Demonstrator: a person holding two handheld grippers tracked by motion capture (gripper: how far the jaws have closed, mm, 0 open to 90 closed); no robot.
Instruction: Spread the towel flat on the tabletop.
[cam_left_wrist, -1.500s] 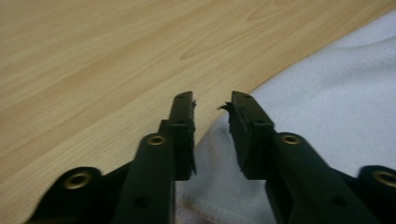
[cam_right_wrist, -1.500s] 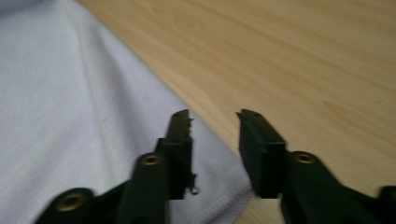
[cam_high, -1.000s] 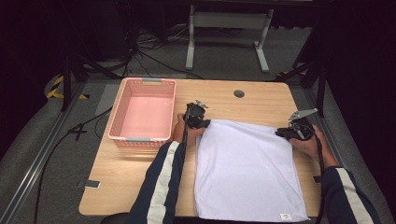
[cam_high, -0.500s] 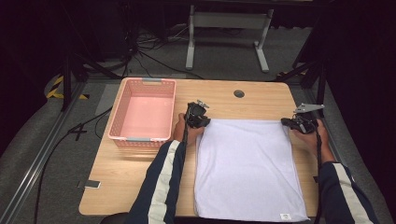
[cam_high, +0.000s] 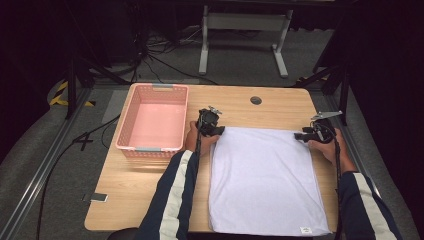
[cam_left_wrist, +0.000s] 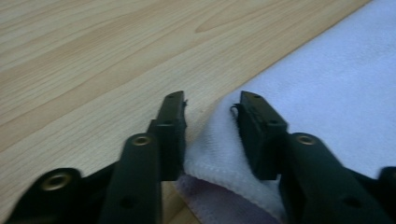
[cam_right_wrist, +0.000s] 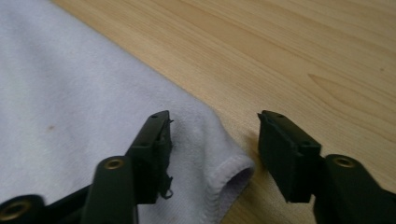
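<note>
Towel: a white towel (cam_high: 264, 180) lay flat on the desk (cam_high: 150, 200), covering the right half from the near edge up to about mid-depth, its small label at the near right corner
Left gripper: the left gripper (cam_left_wrist: 210, 121) sat at the towel's far left corner; its jaws had just been opening a little and stood narrowly apart, with the bunched corner (cam_left_wrist: 219, 149) of the towel between them. From its own view the right-hand pad seemed to touch the cloth while the left-hand pad stood just clear, so I judged it no firm pinch
Right gripper: the right gripper (cam_right_wrist: 212, 140) was at the far right corner (cam_right_wrist: 229, 175); its jaws had just been opening and stood wide, the curled hem lying loose between them, neither pad pressing on it
Basket: a pink basket (cam_high: 130, 131) stood on the desk to the left of the towel, apart from it
Step in hand: judged as getting hold of the two far corners, ready to lift and fold the towel toward the person
Doing it well: slide each lower jaw under the hem so that cloth, not wood, fills the gap; close both grippers fully before any lift
Balance: take both corners at a like depth and raise them together, or the fold would run skew
Risk: the right corner was curled, so a shallow bite might slip off the hem
</note>
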